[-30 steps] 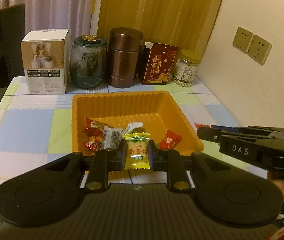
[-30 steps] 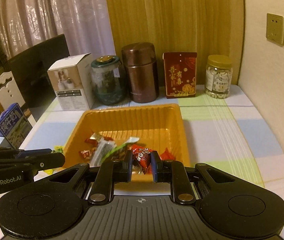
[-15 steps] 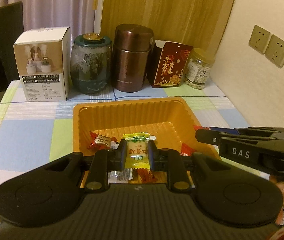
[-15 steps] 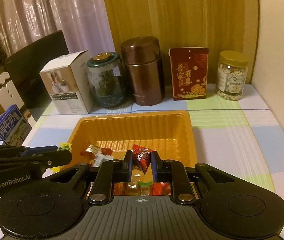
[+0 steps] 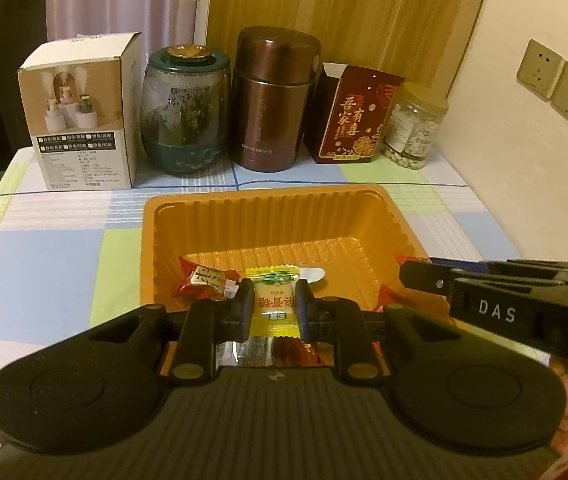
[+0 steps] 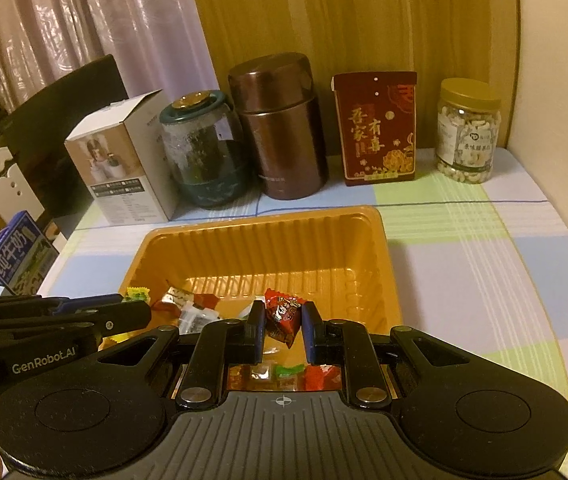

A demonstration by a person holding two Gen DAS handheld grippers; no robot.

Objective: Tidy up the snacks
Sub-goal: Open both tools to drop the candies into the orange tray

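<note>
An orange plastic tray point(image 5: 268, 216) point(image 6: 260, 236) sits mid-table with several wrapped candies in its near half. My left gripper point(image 5: 272, 305) is shut on a yellow wrapped candy point(image 5: 272, 308), held over the tray's near part. My right gripper point(image 6: 283, 322) is shut on a red wrapped candy point(image 6: 282, 314), also above the tray's near part. Each gripper shows side-on in the other's view: the right one point(image 5: 415, 274) at the tray's right, the left one point(image 6: 140, 316) at its left. A red and silver candy point(image 5: 204, 282) lies at the tray's left.
Along the back stand a white box point(image 5: 80, 120), a green glass jar point(image 5: 184, 116), a brown canister point(image 5: 272, 100), a red carton point(image 5: 355, 116) and a nut jar point(image 5: 413, 128). A wall with sockets point(image 5: 555, 82) borders the right. A blue milk carton point(image 6: 16, 256) sits off the table's left edge.
Both grippers have moved forward and slightly down over the tray, each still holding its candy. The back-row containers look larger and nearer.
</note>
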